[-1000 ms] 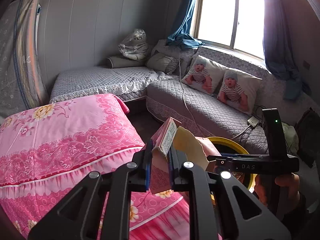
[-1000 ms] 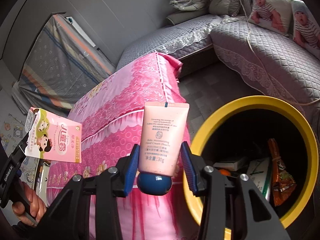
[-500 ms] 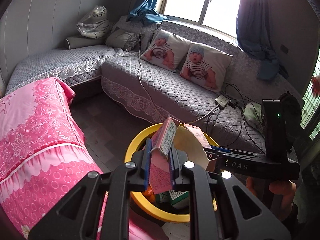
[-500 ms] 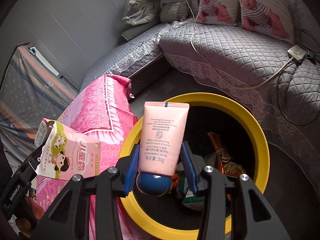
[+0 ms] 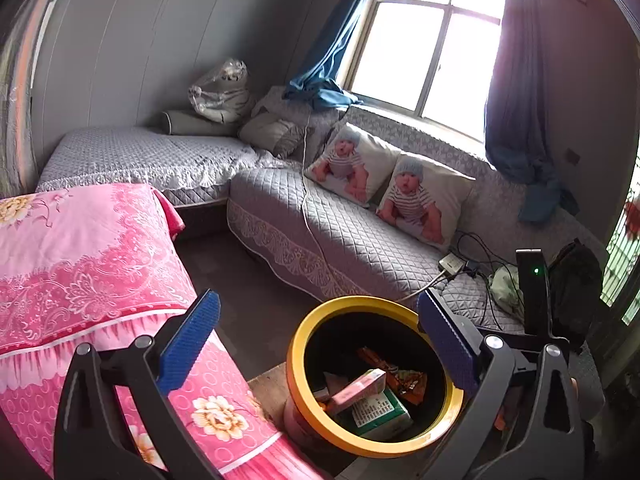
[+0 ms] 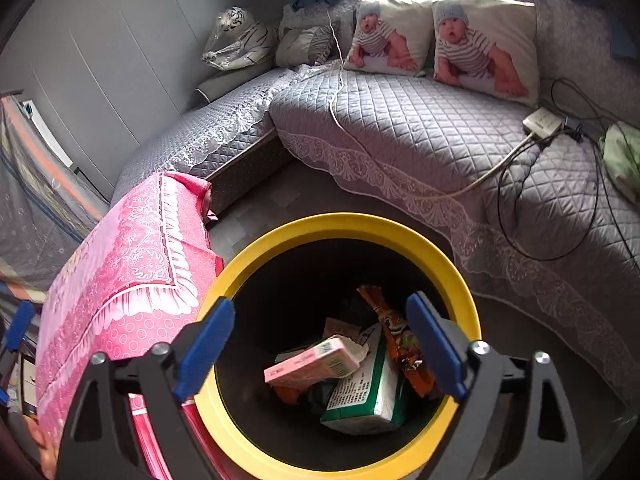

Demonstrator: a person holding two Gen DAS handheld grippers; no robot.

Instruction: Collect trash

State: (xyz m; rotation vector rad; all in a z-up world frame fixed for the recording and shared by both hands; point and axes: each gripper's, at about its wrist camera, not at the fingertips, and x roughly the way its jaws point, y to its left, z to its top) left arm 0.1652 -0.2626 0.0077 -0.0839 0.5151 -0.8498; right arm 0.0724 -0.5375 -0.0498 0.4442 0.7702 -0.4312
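Note:
A yellow-rimmed bin (image 5: 304, 340) (image 6: 340, 226) stands on the floor beside the pink-covered table. Inside lie a pink carton (image 5: 358, 390) (image 6: 316, 362), a green-and-white box (image 5: 380, 412) (image 6: 364, 396) and an orange wrapper (image 5: 404, 380) (image 6: 404, 344). My left gripper (image 5: 318, 340) is open and empty above the bin. My right gripper (image 6: 324, 344) is open and empty, right over the bin's mouth. The pink cream tube is not seen.
The table with the pink floral cloth (image 5: 72, 264) (image 6: 132, 264) is at the left, touching the bin. A grey quilted corner sofa (image 5: 340, 232) (image 6: 440, 128) with two baby-print cushions, cables and a power strip (image 6: 542, 122) lies behind the bin.
Both grippers have opened. The pink carton left the left gripper and now lies in the bin; the cream tube has left the right gripper.

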